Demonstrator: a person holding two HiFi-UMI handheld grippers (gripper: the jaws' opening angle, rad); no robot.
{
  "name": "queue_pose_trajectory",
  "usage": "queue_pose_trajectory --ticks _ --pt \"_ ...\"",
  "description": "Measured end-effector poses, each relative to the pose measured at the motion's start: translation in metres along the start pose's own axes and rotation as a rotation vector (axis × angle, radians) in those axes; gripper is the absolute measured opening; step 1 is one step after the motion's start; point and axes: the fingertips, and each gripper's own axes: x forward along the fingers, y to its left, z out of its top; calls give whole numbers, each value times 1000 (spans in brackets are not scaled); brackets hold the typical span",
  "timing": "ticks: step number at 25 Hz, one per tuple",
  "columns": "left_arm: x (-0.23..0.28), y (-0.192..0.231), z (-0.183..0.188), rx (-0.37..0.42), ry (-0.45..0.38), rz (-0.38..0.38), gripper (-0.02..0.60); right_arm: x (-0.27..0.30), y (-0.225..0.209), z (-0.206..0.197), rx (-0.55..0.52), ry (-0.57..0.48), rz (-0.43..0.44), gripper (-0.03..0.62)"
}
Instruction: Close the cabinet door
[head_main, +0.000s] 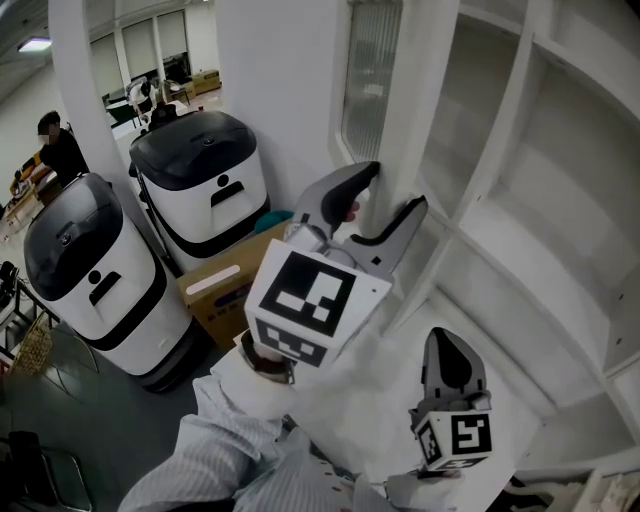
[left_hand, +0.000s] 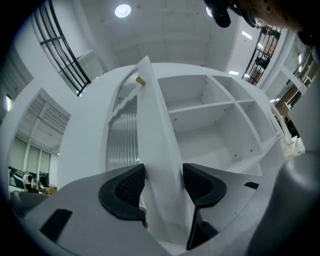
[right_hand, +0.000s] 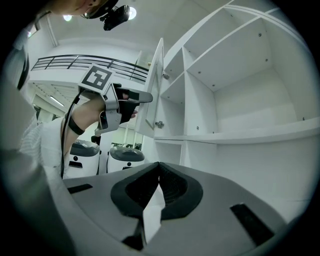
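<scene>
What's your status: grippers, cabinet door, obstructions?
Left gripper open, jaws astride cabinet door edge. Right gripper shut, empty. Door open, not yet closed. Nothing seen blocking its swing.

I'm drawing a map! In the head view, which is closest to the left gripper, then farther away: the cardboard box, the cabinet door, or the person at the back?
1. Cabinet door, between the left gripper's fingers.
2. Cardboard box, on the floor, lower left.
3. Person, far back, upper left.

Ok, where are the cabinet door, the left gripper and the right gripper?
cabinet door (left_hand: 152, 125): left gripper view, on its white front edge.
left gripper (left_hand: 163, 179): left gripper view, midway between its open fingertips.
right gripper (right_hand: 159, 170): right gripper view, where its closed fingertips meet.
</scene>
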Motion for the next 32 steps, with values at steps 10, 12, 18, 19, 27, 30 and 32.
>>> queue_pose_trajectory --ticks 10,12,18,19,27,30,32 --pt "26 -15 -3 -64 10 -96 245 -10 -21 -13 32 7 -33 12" --pt "30 -18 -4 -64 12 -103 245 -11 -24 -14 33 7 -39 12" --pt "45 -24 -7 -70 14 -112 242 -10 -33 -22 48 12 -46 12" --pt "47 -24 -8 -68 15 -114 241 -10 -34 -23 49 13 -47 12" --pt "60 -27 -10 -51 18 -115 238 -11 -40 -25 53 14 -63 12" --pt "64 -28 -11 -47 21 -115 238 -13 -43 -28 64 14 -72 12" --pt "68 -30 -12 -42 22 -116 238 -14 -46 -30 72 16 -80 12"
